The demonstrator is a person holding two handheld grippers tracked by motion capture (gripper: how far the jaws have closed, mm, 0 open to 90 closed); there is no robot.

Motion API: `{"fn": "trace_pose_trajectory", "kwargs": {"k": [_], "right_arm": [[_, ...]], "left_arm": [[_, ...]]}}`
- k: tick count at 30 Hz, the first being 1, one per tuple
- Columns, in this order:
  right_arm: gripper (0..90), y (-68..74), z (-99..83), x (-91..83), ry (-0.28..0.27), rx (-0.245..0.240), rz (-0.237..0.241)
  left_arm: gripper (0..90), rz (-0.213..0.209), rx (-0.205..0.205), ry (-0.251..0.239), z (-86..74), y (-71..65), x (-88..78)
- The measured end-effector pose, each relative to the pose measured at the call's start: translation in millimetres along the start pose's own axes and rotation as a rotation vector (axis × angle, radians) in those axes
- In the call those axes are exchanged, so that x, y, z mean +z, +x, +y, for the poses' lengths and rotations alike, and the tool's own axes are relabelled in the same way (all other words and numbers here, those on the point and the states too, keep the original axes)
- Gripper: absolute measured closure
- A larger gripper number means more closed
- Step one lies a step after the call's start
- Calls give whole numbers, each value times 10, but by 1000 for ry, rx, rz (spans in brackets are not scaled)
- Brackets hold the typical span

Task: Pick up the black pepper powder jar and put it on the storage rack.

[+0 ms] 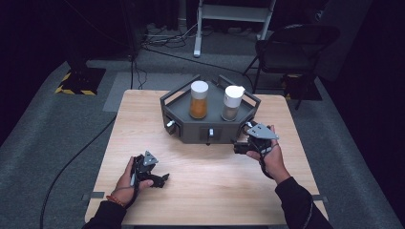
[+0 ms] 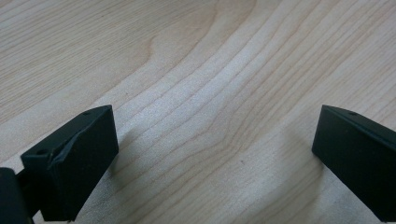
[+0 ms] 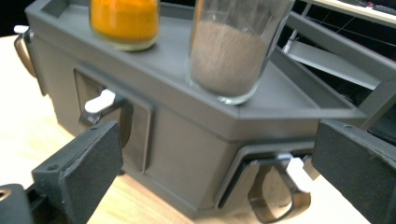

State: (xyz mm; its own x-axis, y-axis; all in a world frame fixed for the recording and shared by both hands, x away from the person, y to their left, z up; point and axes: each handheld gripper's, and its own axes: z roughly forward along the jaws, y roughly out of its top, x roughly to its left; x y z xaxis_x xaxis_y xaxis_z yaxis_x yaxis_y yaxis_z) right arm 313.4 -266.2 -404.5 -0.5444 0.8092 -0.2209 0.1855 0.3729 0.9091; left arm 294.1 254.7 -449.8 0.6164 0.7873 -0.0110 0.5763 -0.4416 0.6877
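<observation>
A grey six-sided box [image 1: 191, 130] stands at the table's far middle, with small handles on its side panels. On its top tray stand two white-lidded jars: one of orange powder [image 1: 199, 100] and one of brown powder [image 1: 232, 103]. My right gripper [image 1: 242, 141] is open, close to the box's front right corner. Its jaws [image 3: 217, 168] face the box [image 3: 187, 140], with a white-tipped handle [image 3: 103, 105] to the left and another handle [image 3: 280, 186] to the right. The orange jar [image 3: 124, 21] and brown jar [image 3: 231, 51] rise above. My left gripper [image 1: 160, 179] is open over bare wood [image 2: 205, 93].
The wooden table [image 1: 205, 191] has free room in front of the box and at both sides. Beyond it on the grey floor stand a dark folding chair [image 1: 291, 45], a white stand [image 1: 229, 14] and loose cables [image 1: 162, 40].
</observation>
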Motion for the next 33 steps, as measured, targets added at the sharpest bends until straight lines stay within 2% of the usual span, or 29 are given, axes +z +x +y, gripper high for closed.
{"fn": "trace_pose_trajectory", "kwargs": {"k": [9,17,23,33], "right_arm": [[18,48,-153,-52,22,-32,36],[18,88,-280,-90,68,-51,53],[18,85,-369,-139,85,-55,55],[18,89,-553,-243,141,-107,52]], "left_arm": [[4,0,1,0,1,0,0],[4,0,0,0,0,0,0],[4,0,0,1,1,0,0],[4,0,2,0,1,0,0]]}}
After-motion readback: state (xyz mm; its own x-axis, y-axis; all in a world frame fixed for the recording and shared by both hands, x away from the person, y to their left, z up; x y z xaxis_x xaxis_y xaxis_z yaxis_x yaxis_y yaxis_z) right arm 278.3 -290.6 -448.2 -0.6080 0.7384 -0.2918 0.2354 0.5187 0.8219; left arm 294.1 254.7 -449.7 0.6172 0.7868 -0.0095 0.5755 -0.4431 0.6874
